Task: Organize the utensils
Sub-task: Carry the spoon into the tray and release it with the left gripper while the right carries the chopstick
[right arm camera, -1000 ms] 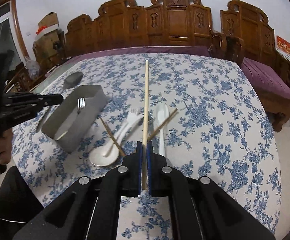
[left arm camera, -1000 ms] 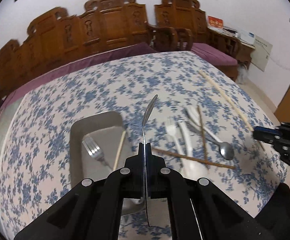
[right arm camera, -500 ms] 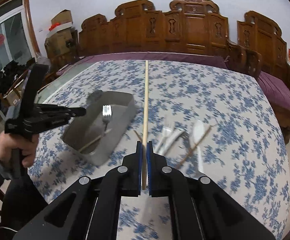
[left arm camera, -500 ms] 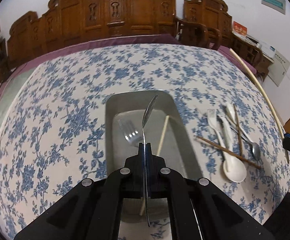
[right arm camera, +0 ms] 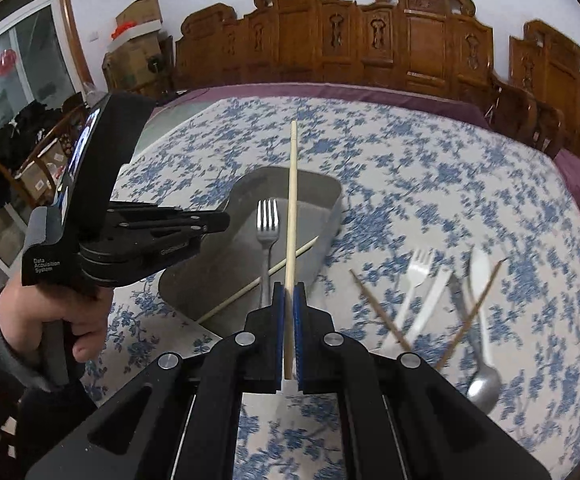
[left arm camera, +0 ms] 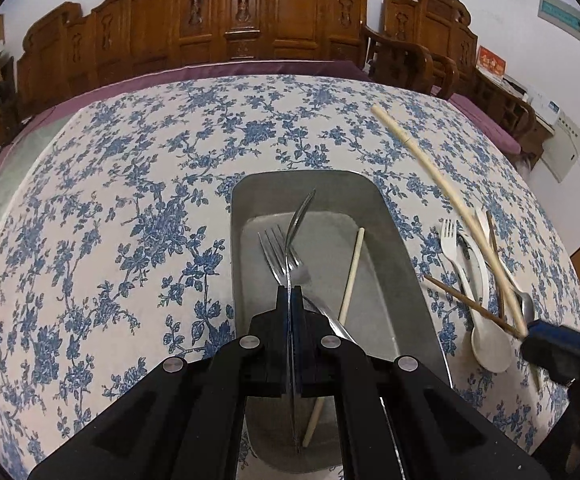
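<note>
Both tongs now hang over the metal tray (left arm camera: 405, 264), shifted from the loose cutlery. Left tongs (left arm camera: 290, 292) pinch a metal spoon (left arm camera: 295, 224) edge-on; right tongs (right arm camera: 289, 292) pinch a pale chopstick (right arm camera: 292, 200). Tray on table (left arm camera: 130, 184) holds fork (left arm camera: 274, 248), second chopstick (left arm camera: 351, 272).

Floral-clothed table (left arm camera: 138, 184), metal tray (left arm camera: 405, 280), white plastic cutlery (left arm camera: 453, 252), brown chopsticks (left arm camera: 469, 304)

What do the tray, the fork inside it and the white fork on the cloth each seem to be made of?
Tray: probably metal, dull brushed grey sheen.
Fork in tray: likely steel, bright reflective tines.
White fork: probably plastic, opaque matte white, no glint.
</note>
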`<act>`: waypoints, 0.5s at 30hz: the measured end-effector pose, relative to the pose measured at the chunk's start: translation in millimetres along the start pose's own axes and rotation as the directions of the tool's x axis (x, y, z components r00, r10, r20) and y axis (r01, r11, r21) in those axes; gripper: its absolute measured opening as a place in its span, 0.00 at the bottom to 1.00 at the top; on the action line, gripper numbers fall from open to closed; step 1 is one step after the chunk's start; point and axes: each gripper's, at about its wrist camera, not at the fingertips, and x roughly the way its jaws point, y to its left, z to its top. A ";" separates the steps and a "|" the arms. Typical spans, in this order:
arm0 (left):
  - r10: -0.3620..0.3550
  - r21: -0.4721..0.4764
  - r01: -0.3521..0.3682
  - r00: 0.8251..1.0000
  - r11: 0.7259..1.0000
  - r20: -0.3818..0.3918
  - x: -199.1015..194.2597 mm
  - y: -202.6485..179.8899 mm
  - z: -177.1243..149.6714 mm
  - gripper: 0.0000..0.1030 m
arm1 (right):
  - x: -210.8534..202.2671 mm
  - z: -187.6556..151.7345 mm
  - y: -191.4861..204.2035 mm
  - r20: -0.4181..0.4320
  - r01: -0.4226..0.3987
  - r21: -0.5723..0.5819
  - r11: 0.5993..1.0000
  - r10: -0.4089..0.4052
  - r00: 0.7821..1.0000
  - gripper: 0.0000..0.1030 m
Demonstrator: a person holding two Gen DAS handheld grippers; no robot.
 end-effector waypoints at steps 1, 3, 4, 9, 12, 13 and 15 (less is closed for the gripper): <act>-0.002 -0.001 0.002 1.000 1.000 -0.001 0.8 1.3 0.0 0.01 | 2.8 -0.1 -0.5 -0.006 -0.011 0.014 1.000 0.011 1.000 0.05; -0.001 -0.005 0.001 1.000 1.000 0.001 0.6 3.2 -0.6 0.01 | 7.3 -0.5 -1.2 -0.011 -0.033 0.044 0.998 0.034 0.999 0.05; -0.001 -0.006 0.001 1.000 1.000 0.004 -0.1 4.2 -0.7 0.01 | 8.9 -0.3 -0.7 -0.013 -0.035 0.047 0.998 0.036 0.999 0.06; 0.003 -0.005 -0.003 1.000 1.000 0.011 -5.5 10.6 -0.1 0.01 | 17.7 1.8 2.5 -0.021 -0.037 0.046 0.998 0.038 0.999 0.05; 0.006 -0.005 -0.006 1.000 1.000 0.025 -14.0 15.3 0.7 0.01 | 27.1 3.2 6.6 -0.032 -0.033 0.039 0.999 0.034 0.999 0.06; 0.007 -0.004 -0.007 0.999 1.000 0.031 -17.9 16.7 0.7 0.01 | 30.2 3.7 8.0 -0.034 -0.031 0.036 0.999 0.032 0.999 0.06; 0.009 0.004 -0.009 0.999 1.000 0.044 -25.4 18.9 0.3 0.01 | 37.5 5.4 12.2 -0.041 -0.030 0.032 0.999 0.031 0.999 0.06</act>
